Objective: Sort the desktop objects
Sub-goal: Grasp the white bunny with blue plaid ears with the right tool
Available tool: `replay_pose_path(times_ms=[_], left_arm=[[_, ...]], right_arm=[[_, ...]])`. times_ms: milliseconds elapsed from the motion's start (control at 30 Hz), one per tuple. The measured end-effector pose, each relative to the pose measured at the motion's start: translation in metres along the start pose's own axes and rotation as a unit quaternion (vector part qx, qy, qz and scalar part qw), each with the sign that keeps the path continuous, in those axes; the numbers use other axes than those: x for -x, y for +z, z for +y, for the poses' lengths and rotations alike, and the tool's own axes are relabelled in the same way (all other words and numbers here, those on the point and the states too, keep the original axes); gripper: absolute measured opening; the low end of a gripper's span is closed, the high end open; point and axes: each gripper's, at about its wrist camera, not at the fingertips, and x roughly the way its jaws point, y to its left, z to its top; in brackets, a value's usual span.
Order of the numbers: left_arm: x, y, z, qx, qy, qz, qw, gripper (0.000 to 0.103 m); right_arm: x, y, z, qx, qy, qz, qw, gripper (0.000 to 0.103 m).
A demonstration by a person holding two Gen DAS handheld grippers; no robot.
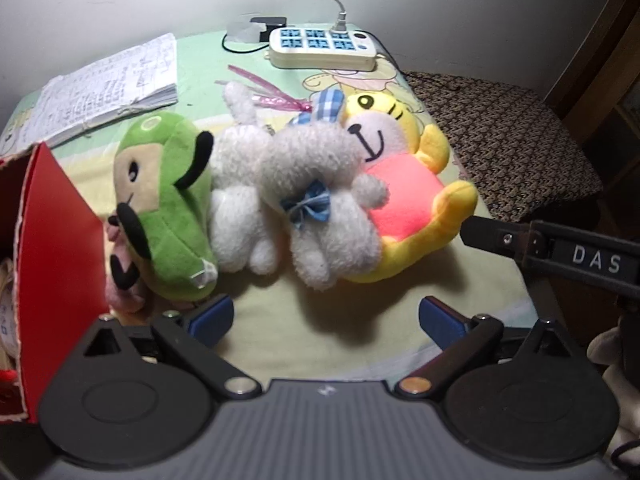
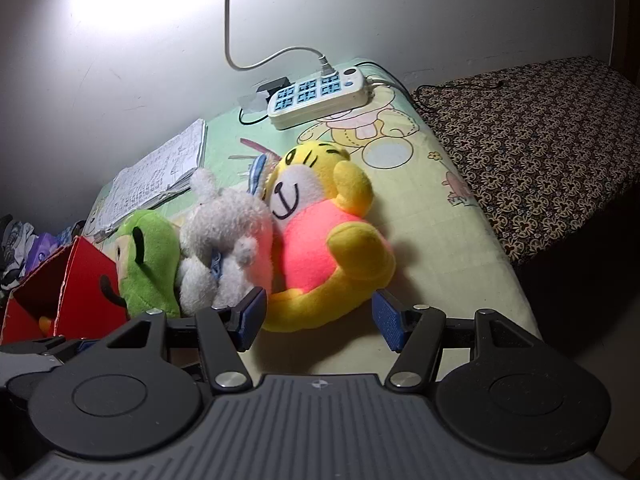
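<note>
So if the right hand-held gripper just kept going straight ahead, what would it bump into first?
Most likely the yellow tiger plush: its curved tail lies just ahead of the open right hand-held gripper, though depth is uncertain.

Bare cloth-covered surface [image 1: 320, 320] lies open in front of the plush row, between the spread blue pads of the left hand-held gripper [image 1: 326, 318]. The row itself blocks the way back: green plush frog [image 1: 168, 208], white fluffy rabbits [image 1: 280, 184] and yellow tiger plush in a pink shirt [image 2: 320, 236] press against one another with no gap. The red cardboard box [image 1: 56, 248] walls off the left side, close beside the frog. Behind the toys, a thick handwritten notebook [image 1: 108, 88] and a white power strip with blue sockets [image 1: 322, 46] stand apart, cloth showing between them. Right of the tiger, a strip of cloth [image 2: 452, 216] runs free to the edge.
</note>
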Motion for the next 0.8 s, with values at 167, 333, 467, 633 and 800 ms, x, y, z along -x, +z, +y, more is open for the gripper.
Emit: replay_pose_path(times_ms=[167,333,467,633,800], left_arm=[[-0.009,0.01,0.01,0.018,0.001,-0.008,0.9998,0.092],[-0.026,0.022,0.018,0.024,-0.016,0.007,0.9996,0.085],[-0.048,0.029,0.019,0.035,-0.035,0.015,0.9987,0.085],[-0.071,0.035,0.023,0.04,-0.036,0.03,0.9981,0.072],[-0.08,0.037,0.02,0.028,-0.042,0.037,0.998,0.058]], right_arm=[[-0.003,0.014,-0.016,-0.041,0.061,-0.007,0.997,0.061],[-0.021,0.027,0.0,-0.008,0.122,-0.011,0.992,0.061],[-0.046,0.034,0.016,0.019,0.157,0.006,0.987,0.061],[-0.08,0.038,0.019,0.018,0.154,0.039,0.987,0.062],[-0.093,0.035,0.017,0.013,0.182,0.065,0.981,0.049]])
